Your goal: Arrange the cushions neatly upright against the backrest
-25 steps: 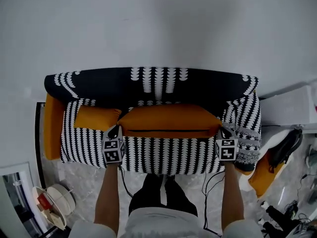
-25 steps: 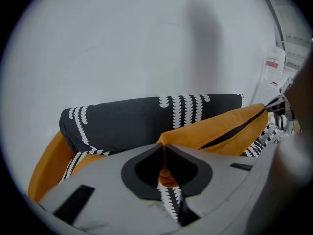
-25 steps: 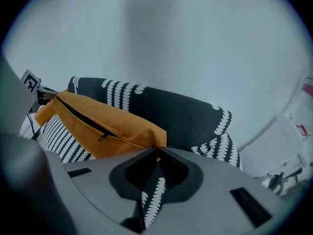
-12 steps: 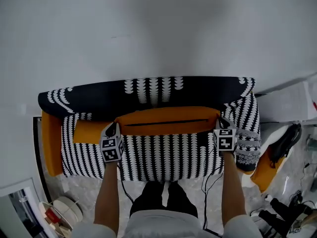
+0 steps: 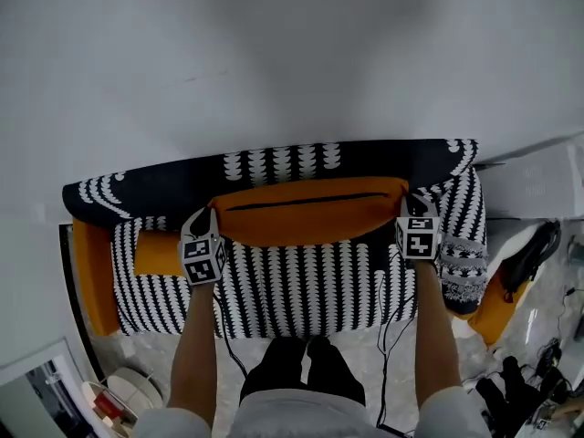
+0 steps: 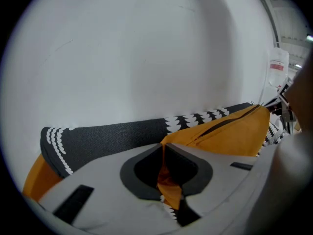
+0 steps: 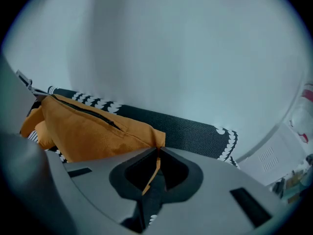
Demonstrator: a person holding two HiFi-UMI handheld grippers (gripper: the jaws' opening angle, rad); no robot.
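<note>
The sofa stands against the wall, its backrest at the far side. The long cushion sits on the seat, leaning on the backrest's middle and right. The small cushion lies on the seat to its left, further forward. The left gripper is at the long cushion's left corner, jaws opening with that corner between them; the right gripper pinches its right corner
</note>
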